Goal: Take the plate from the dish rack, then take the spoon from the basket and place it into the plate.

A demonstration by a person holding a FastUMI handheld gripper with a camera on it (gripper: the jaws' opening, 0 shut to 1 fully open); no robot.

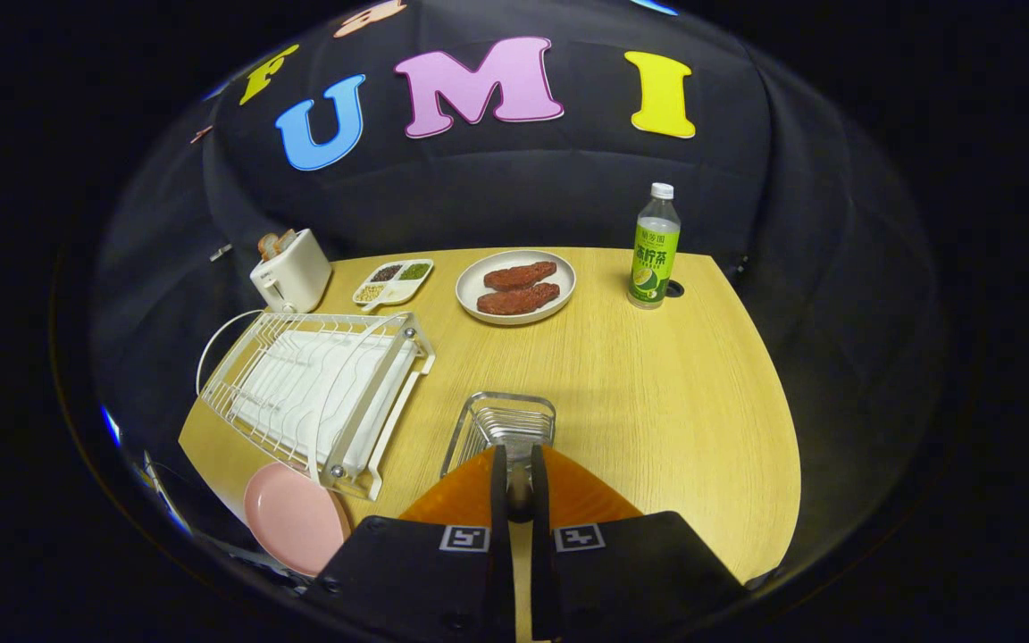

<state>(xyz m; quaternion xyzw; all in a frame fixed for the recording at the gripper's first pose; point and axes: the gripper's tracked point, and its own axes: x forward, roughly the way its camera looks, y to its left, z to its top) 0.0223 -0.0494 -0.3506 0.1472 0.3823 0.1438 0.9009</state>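
Note:
My gripper hangs over the near end of the wire basket, which stands on the wooden table. Its fingers are nearly together and press on a slim metal spoon that runs back between them. The spoon's far end sits at the basket's near rim; whether it still rests inside I cannot tell. The pink plate lies flat on the table to the left of the fingers, at the near corner of the white dish rack. The rack holds no plate.
Beyond the basket stand a white plate with two brown meat pieces, a small divided dish of grains, a white toaster with bread and a green-labelled bottle. Bare tabletop lies to the right of the basket.

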